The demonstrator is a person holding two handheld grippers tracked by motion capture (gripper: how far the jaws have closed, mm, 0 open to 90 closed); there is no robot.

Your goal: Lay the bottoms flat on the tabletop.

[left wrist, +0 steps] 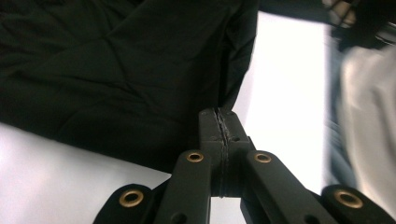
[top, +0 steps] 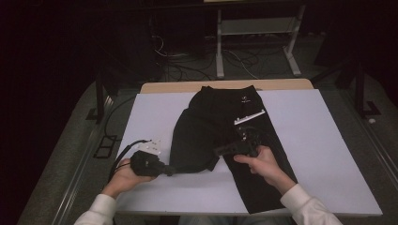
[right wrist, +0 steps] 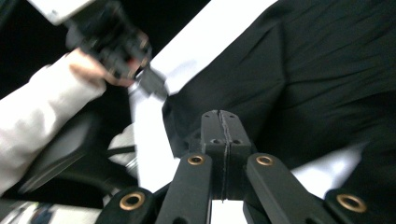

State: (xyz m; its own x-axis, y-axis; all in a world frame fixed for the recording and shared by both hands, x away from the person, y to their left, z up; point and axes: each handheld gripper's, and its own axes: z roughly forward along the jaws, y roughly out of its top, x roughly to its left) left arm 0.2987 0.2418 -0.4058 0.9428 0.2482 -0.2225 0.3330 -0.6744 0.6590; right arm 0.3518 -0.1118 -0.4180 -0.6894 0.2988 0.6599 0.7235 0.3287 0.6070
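the left gripper (top: 170,169) has its jaws pressed together on the near hem of the black, soft fabric trousers (top: 220,136), and the right gripper (top: 217,151) is closed on the cloth near the middle. the likely trouble from here, as i judge it: the thin fabric could slide out of either pinch if the two hands pull apart unevenly, or the fold could bunch instead of lying flat. the trousers lie on the white table sheet (top: 324,154), one leg doubled over toward the waist, creased, with a small pale logo near the far end
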